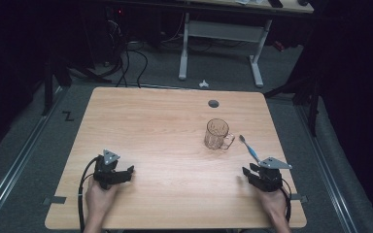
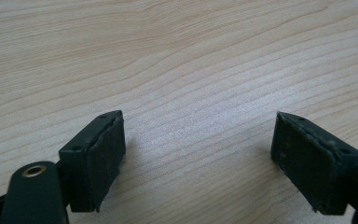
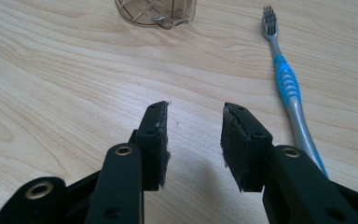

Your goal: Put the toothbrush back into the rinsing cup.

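A clear brownish glass mug (image 1: pixel 217 134) stands upright right of the table's middle; its base (image 3: pixel 155 11) shows at the top of the right gripper view. A blue and grey toothbrush (image 1: pixel 249 149) lies flat just right of the mug, its bristle end pointing away (image 3: pixel 286 79). My right gripper (image 1: pixel 252 171) rests near the front right edge, just short of the brush's handle end, open with a narrow gap (image 3: pixel 194 122) and nothing in it. My left gripper (image 1: pixel 127 171) sits at the front left, open wide over bare wood (image 2: pixel 198 133).
The light wooden table (image 1: pixel 165 126) has a dark cable hole (image 1: pixel 213 103) near its far edge. Behind it, on the grey floor, stand a white-legged desk (image 1: pixel 221 43) and loose cables (image 1: pixel 131 58).
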Demonstrator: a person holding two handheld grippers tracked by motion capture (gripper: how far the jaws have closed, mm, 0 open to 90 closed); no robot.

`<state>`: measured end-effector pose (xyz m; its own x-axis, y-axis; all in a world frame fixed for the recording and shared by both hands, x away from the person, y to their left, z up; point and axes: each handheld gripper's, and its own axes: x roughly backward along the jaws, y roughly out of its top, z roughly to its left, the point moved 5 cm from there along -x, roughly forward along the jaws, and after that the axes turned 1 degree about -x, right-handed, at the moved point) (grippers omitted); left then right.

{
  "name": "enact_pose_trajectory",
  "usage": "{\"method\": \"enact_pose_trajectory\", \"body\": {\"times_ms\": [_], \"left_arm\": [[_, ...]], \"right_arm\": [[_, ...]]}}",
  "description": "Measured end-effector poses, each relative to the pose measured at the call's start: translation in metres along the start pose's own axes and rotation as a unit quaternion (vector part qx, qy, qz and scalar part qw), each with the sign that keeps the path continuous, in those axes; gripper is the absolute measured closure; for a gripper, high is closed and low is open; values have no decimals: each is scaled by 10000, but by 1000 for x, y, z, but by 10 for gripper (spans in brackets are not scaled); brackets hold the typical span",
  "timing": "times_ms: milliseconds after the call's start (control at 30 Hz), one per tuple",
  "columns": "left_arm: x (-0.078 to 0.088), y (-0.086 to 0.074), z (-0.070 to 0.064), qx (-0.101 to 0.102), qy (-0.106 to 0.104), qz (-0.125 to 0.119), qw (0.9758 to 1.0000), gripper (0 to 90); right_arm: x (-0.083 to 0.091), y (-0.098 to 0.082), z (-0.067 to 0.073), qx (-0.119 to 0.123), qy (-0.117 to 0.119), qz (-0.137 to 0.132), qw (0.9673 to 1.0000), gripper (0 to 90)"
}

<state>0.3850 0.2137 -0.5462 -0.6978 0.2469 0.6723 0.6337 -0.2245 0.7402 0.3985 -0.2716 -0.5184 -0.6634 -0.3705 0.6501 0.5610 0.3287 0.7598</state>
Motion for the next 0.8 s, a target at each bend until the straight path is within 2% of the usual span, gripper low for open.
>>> {"method": "enact_pose_trajectory", "body": {"times_ms": [233,567,800], "left_arm": [[0,0,0,1,0,-1,10000,182],[0,0,0,1,0,0,10000,182],[0,0,0,0,0,0,10000,182]], "right_arm": [[3,2,-8,-3,-73,67,10000,594],[6,5,-20,-137,-178,286,9993,625],[8,13,-29,-93,-252,408,9988,651]]}}
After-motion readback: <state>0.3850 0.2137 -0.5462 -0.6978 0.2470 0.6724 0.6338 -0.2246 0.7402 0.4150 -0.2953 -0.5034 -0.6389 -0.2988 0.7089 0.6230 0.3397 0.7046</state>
